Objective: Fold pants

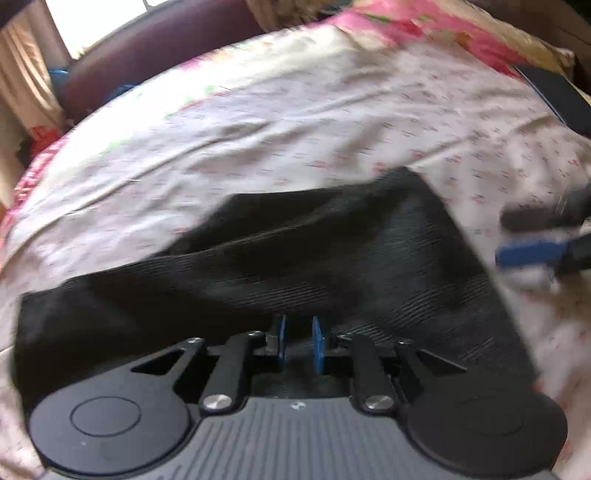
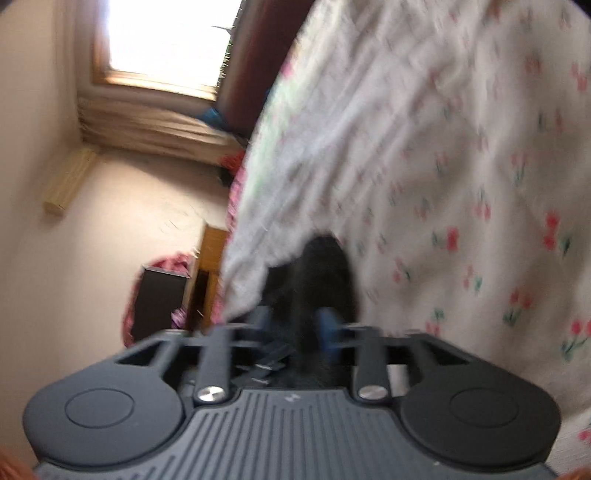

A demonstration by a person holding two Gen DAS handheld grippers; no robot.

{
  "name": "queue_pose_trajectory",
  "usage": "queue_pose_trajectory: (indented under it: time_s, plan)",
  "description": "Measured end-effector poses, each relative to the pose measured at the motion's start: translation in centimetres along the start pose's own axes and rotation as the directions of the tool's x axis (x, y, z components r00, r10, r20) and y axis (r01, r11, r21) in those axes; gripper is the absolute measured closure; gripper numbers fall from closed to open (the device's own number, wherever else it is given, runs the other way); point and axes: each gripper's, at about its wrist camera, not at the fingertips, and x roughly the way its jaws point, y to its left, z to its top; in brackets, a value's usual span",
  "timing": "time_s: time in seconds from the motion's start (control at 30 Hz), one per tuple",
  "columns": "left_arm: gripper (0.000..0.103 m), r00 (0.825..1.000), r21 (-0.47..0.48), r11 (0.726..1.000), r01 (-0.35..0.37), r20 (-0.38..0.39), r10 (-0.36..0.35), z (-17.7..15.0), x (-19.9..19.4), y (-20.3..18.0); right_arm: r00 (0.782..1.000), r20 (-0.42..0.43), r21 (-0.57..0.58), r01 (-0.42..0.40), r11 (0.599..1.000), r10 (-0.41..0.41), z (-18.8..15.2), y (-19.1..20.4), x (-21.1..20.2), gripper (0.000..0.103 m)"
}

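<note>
Black ribbed pants (image 1: 295,266) lie folded in a broad flat stack on a white sheet with small red flowers (image 1: 295,129). My left gripper (image 1: 300,341) hovers over their near edge; its blue pads stand a narrow gap apart, and I see no cloth pinched between them. Just off the pants' right edge is my right gripper (image 1: 517,236), blurred, its fingers spread. In the right wrist view the pants (image 2: 321,266) appear edge-on as a dark strip that runs between the parted fingers of the right gripper (image 2: 293,321), with the pads clear of the cloth.
A pink floral cover (image 1: 406,26) and a dark maroon headboard (image 1: 147,48) bound the bed's far side. A dark flat object (image 1: 554,96) lies at the far right. Beyond the bed edge are a window (image 2: 166,37), a dark box (image 2: 159,302) and wooden furniture (image 2: 210,266).
</note>
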Motion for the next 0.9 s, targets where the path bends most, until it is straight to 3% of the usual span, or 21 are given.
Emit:
queue_pose_trajectory:
  time_s: [0.13,0.3,0.37,0.4,0.43,0.5,0.63,0.77,0.83,0.9]
  plan:
    - [0.055,0.997,-0.024,0.999,-0.040,0.067,0.041,-1.5,-1.4,3.8,0.996,-0.053,-0.075,0.069,0.995,-0.073,-0.9,0.8,3.2,0.054]
    - [0.053,0.995,-0.092,0.995,-0.037,0.086,0.045,-2.3,-0.2,7.6,0.991,-0.115,-0.115,0.049,0.992,-0.063,-0.9,2.1,7.7,0.047]
    - [0.052,0.995,-0.111,0.992,-0.052,0.081,0.061,-2.7,0.3,8.3,0.991,-0.101,-0.107,0.072,0.992,-0.082,-0.8,2.2,8.4,0.063]
    - [0.051,0.995,-0.117,0.991,-0.062,0.067,0.070,-2.8,0.7,8.6,0.991,-0.109,-0.067,0.075,0.995,-0.082,-0.6,2.2,8.4,0.091]
    - [0.050,0.996,-0.130,0.989,-0.065,0.044,0.071,-3.3,1.4,9.0,0.992,-0.116,0.009,0.045,0.999,-0.043,-0.7,2.0,7.8,0.093]
    - [0.049,0.997,-0.167,0.985,-0.033,0.070,0.045,-4.4,1.7,9.6,0.995,-0.089,0.091,-0.032,0.995,0.040,-1.0,2.5,6.7,0.093]
    - [0.049,0.991,-0.256,0.967,-0.015,0.125,0.048,-5.0,1.3,11.0,0.993,-0.101,-0.007,-0.063,0.998,0.061,-1.2,7.6,6.5,0.093]
    - [0.045,0.961,-0.428,0.903,-0.042,0.228,0.153,-6.4,-1.0,14.3,0.991,-0.135,-0.147,-0.015,0.989,-0.005,-0.2,14.3,8.8,0.093]
    - [0.044,0.952,-0.548,0.834,-0.061,0.220,0.214,-7.9,-0.9,16.5,0.988,-0.150,-0.215,0.012,0.977,-0.045,-0.2,17.6,10.6,0.093]
    - [0.044,0.953,-0.649,0.761,-0.009,0.224,0.202,-10.0,-0.2,18.5,0.982,-0.174,-0.259,0.025,0.966,-0.072,-0.4,20.4,12.7,0.093]
